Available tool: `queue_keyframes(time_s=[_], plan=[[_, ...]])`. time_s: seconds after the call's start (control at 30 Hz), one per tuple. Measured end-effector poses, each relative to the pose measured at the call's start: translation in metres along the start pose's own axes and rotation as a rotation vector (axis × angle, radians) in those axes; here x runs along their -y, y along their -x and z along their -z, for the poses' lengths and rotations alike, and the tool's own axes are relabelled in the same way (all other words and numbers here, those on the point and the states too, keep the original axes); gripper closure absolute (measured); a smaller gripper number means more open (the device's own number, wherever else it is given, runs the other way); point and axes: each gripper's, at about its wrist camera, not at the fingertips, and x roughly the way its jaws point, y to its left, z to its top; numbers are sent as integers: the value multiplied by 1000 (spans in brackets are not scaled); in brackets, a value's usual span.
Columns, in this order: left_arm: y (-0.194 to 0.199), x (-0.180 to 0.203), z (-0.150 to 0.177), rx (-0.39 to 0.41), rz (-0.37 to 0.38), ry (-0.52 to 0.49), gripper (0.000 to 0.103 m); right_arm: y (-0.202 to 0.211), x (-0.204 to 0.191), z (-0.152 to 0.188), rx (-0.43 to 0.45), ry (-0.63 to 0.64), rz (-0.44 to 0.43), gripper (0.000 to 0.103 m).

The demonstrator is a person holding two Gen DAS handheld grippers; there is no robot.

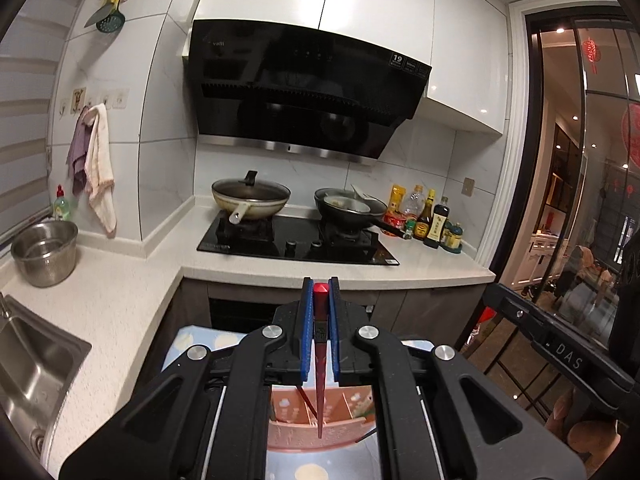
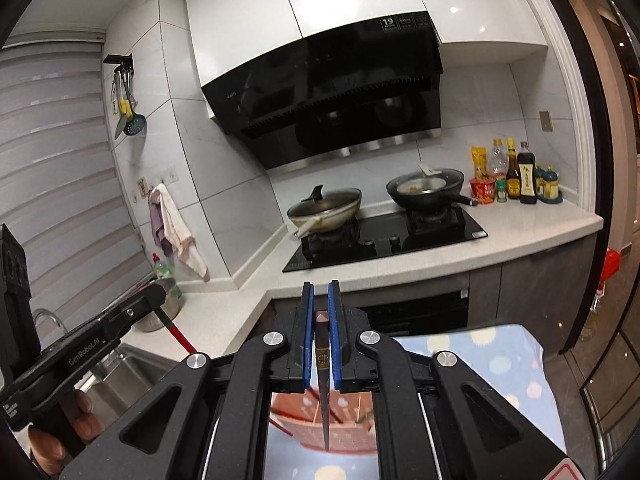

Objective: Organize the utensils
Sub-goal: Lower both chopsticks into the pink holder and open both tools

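Observation:
My left gripper (image 1: 320, 286) is shut on a red chopstick (image 1: 320, 364) that hangs point down over a pink utensil holder (image 1: 320, 424) with dividers; another red chopstick (image 1: 307, 398) leans inside it. My right gripper (image 2: 321, 290) is shut on a dark chopstick (image 2: 323, 392), point down above the same pink holder (image 2: 340, 428). The left gripper (image 2: 158, 298) with its red chopstick (image 2: 178, 334) shows at the left of the right wrist view. The right gripper's body (image 1: 560, 340) shows at the right of the left wrist view.
The holder stands on a blue dotted cloth (image 2: 492, 360). Beyond is an L-shaped white counter (image 1: 132, 292) with a sink (image 1: 36, 364), a steel pot (image 1: 45, 252), a black hob (image 1: 298, 242) with two pans, and sauce bottles (image 1: 434, 220). A glass door (image 1: 580, 200) is right.

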Motion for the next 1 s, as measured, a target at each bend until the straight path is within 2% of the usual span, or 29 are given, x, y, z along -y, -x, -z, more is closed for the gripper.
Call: queue_keyframes(time_s=[0.13, 0.27, 0.53, 0.73, 0.8, 0.83, 0.9, 1.0], plan=[[-17, -5, -11, 11, -9, -6, 96, -23, -4, -12, 4, 23, 9, 96], [-37, -11, -12, 5, -22, -14, 96, -47, -6, -9, -25, 41, 17, 96], [-70, -24, 14, -81, -31, 8, 96, -86, 0, 27, -141, 37, 29, 96], [-81, -32, 33, -130, -34, 32, 96, -100, 0, 53, -218, 41, 21, 96], [-81, -33, 37, -143, -34, 41, 96, -98, 0, 57, -219, 42, 25, 96], [-80, -35, 39, -149, -37, 47, 96, -97, 0, 59, -217, 41, 28, 92], [-78, -36, 43, -155, -43, 50, 95, -93, 0, 63, -217, 31, 27, 90], [-72, -38, 49, -164, -53, 58, 83, -86, 0, 66, -215, 27, 31, 82]])
